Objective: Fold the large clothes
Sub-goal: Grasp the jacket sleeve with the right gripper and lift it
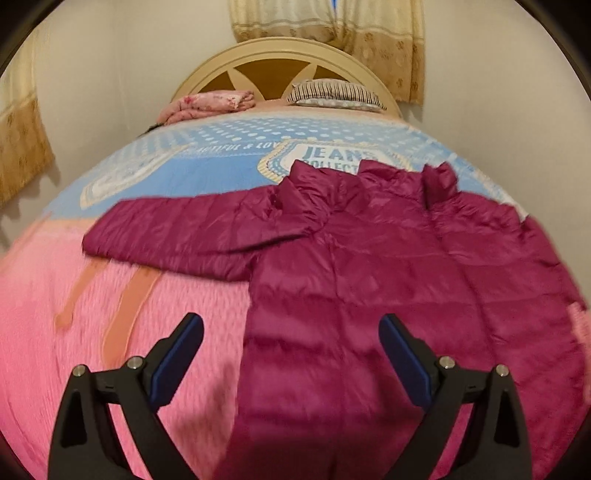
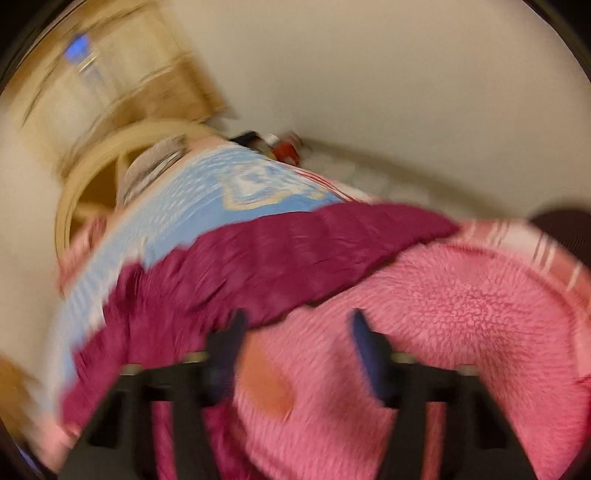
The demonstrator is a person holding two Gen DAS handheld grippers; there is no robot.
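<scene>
A magenta puffer jacket point(image 1: 388, 280) lies spread flat on the bed, collar toward the headboard, its left sleeve point(image 1: 173, 232) stretched out to the left. My left gripper point(image 1: 291, 332) is open and empty, hovering above the jacket's lower left edge. In the blurred right wrist view the jacket point(image 2: 258, 258) shows with its right sleeve point(image 2: 388, 225) stretched to the right. My right gripper point(image 2: 297, 325) is open and empty, above the pink blanket just below that sleeve.
The bed has a fluffy pink blanket point(image 1: 74, 314) near me and a blue patterned sheet point(image 1: 221, 155) beyond. A folded pink quilt point(image 1: 210, 103) and a striped pillow point(image 1: 332, 94) lie by the cream headboard point(image 1: 273, 59). Curtains point(image 1: 332, 26) hang behind.
</scene>
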